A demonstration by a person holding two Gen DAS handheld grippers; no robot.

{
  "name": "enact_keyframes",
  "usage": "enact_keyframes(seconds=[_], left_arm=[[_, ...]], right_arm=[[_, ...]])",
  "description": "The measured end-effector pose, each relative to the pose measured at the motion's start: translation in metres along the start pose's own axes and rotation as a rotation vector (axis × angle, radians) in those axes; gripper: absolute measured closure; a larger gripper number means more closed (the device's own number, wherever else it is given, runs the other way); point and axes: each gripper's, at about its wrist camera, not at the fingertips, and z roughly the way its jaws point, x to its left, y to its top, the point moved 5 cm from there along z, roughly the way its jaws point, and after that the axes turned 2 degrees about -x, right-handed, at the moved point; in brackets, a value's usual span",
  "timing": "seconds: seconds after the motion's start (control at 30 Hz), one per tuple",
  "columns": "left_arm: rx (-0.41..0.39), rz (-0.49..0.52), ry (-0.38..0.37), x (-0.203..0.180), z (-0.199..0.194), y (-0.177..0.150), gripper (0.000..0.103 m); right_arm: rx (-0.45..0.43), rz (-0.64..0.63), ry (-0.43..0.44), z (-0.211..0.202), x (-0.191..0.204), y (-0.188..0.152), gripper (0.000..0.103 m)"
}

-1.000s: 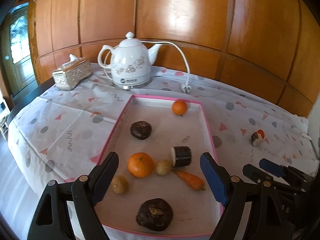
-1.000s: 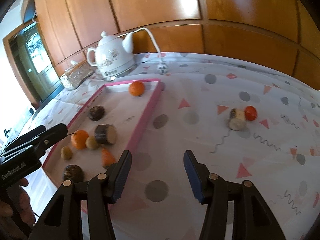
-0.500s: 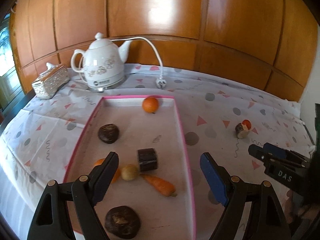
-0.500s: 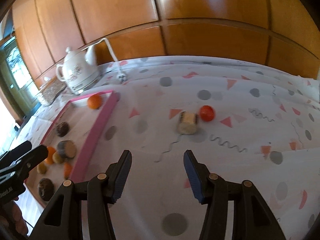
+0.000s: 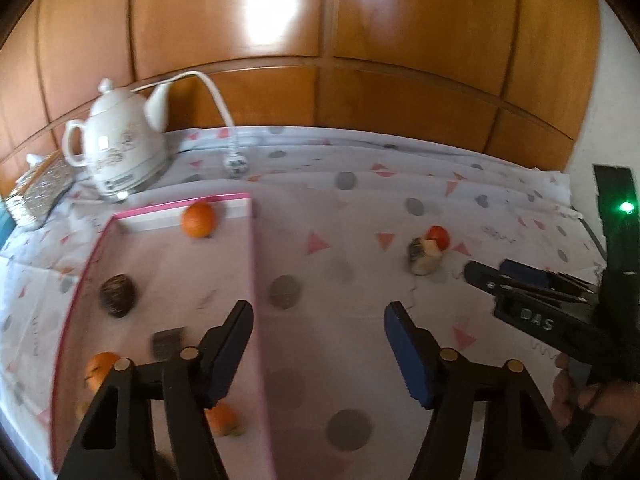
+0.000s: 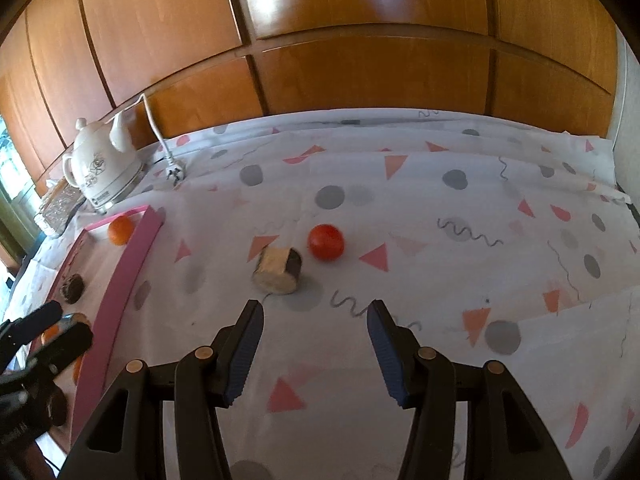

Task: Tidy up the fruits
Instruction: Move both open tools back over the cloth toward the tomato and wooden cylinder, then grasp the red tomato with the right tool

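A pink-rimmed tray (image 5: pixel 254 280) lies at the left and holds an orange (image 5: pixel 198 220), a second orange (image 5: pixel 100 368), a dark round fruit (image 5: pixel 118 290), a dark cylinder (image 5: pixel 168 342) and a carrot (image 5: pixel 222 418). My left gripper (image 5: pixel 320 344) hangs over the tray's right rim, its jaws closing on nothing. A red tomato (image 6: pixel 326 242) and a cut pale cylinder (image 6: pixel 278 270) lie on the cloth to the right of the tray. My right gripper (image 6: pixel 314 340) stands open and empty just short of the cylinder.
A white kettle (image 5: pixel 120 152) with its cord and plug (image 5: pixel 236 164) stands at the back left, next to a silver tissue box (image 5: pixel 38 192). Wooden wall panels close off the back. The patterned tablecloth (image 6: pixel 460 280) stretches to the right edge.
Both grippers have swung to the right, away from the tray and toward the tomato and cut cylinder. The left jaws have narrowed. The right jaws keep the same gap.
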Motion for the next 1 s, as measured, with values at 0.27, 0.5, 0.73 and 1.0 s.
enact_keyframes(seconds=[0.27, 0.5, 0.73, 1.0], left_arm=[[0.025, 0.002, -0.060, -0.028, 0.024, 0.009, 0.041], [0.048, -0.013, -0.068, -0.032, 0.040, 0.009, 0.041], [0.042, -0.041, -0.077, -0.028, 0.047, 0.011, 0.041], [0.060, -0.069, -0.093, -0.028, 0.056, 0.013, 0.041]], right_arm=[[0.008, -0.020, -0.005, 0.022, -0.009, 0.016, 0.060], [0.033, -0.023, 0.004, 0.049, -0.017, 0.028, 0.066], [0.055, -0.041, 0.050, 0.069, -0.011, 0.034, 0.066], [0.067, -0.056, 0.029, 0.082, -0.005, 0.034, 0.075]])
